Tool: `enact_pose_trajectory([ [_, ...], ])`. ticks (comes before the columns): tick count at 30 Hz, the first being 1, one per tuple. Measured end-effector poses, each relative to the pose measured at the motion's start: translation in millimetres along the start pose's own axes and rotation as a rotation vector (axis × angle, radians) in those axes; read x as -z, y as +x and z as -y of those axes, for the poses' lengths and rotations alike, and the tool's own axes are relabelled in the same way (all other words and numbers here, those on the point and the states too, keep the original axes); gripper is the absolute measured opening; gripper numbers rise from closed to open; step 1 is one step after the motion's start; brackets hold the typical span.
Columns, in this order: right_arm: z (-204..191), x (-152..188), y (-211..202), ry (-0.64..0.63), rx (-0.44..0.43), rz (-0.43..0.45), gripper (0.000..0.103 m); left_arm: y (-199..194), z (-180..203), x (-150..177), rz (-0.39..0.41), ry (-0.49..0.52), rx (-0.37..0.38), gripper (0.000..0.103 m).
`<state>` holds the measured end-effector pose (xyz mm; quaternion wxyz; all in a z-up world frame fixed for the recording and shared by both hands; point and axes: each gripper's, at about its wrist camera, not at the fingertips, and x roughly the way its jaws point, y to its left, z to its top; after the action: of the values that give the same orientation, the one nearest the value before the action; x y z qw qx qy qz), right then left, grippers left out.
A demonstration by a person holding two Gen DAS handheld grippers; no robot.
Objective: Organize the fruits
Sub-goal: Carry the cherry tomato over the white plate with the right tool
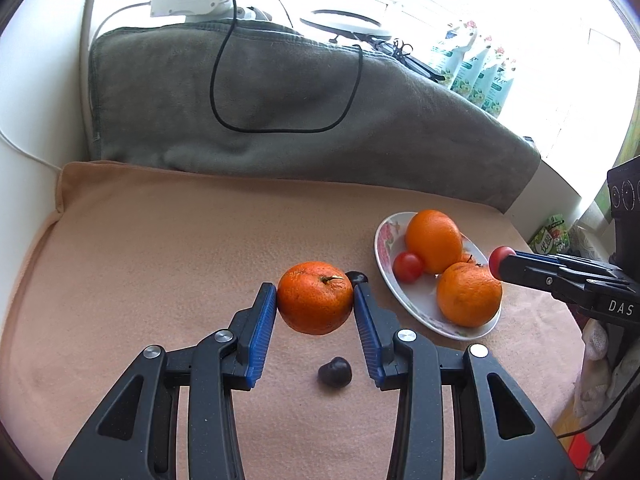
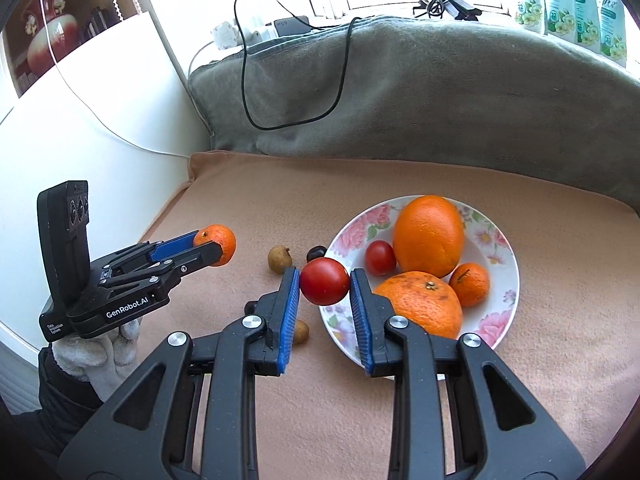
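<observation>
My left gripper [image 1: 315, 298] is shut on a tangerine [image 1: 315, 298] and holds it above the peach cloth; it also shows in the right wrist view [image 2: 218, 245]. My right gripper [image 2: 325, 282] is shut on a red tomato [image 2: 325, 282], held just above the left rim of the floral plate [image 2: 505, 248]. The plate holds a big orange [image 2: 428, 236], a second orange [image 2: 420, 304], a small tangerine [image 2: 469, 284] and a small tomato [image 2: 380, 258]. In the left wrist view the plate [image 1: 384, 248] lies to the right, with the right gripper's tomato [image 1: 500, 259] over it.
Dark chestnuts [image 1: 335, 372] [image 1: 357, 278] and small brown fruits [image 2: 280, 258] [image 2: 300, 332] lie on the peach cloth [image 2: 560, 320]. A grey blanket [image 1: 280, 100] with a black cable [image 1: 280, 130] rises behind. Bottles [image 2: 568, 4] stand at the back right.
</observation>
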<state>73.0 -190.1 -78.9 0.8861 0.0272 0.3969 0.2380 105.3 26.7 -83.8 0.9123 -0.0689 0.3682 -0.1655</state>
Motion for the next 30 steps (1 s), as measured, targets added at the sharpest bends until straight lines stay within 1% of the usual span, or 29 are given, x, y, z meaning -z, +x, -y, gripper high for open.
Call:
enact_pose_trajectory([
  [8,42,1,-20,0.062,0.056,0.026,0.027,13,24,-7,-0.012,0.033,0.029,0.038],
  [15,74,0,-26,0.105,0.095,0.038,0.027,24,43,-6,-0.031,0.056,0.051,0.038],
  [23,95,-5,-17,0.125,0.112,0.026,0.027,35,60,-5,-0.054,0.077,0.068,0.038],
  [30,109,-10,2,0.141,0.124,-0.001,0.027,45,71,-3,-0.075,0.092,0.074,0.038],
])
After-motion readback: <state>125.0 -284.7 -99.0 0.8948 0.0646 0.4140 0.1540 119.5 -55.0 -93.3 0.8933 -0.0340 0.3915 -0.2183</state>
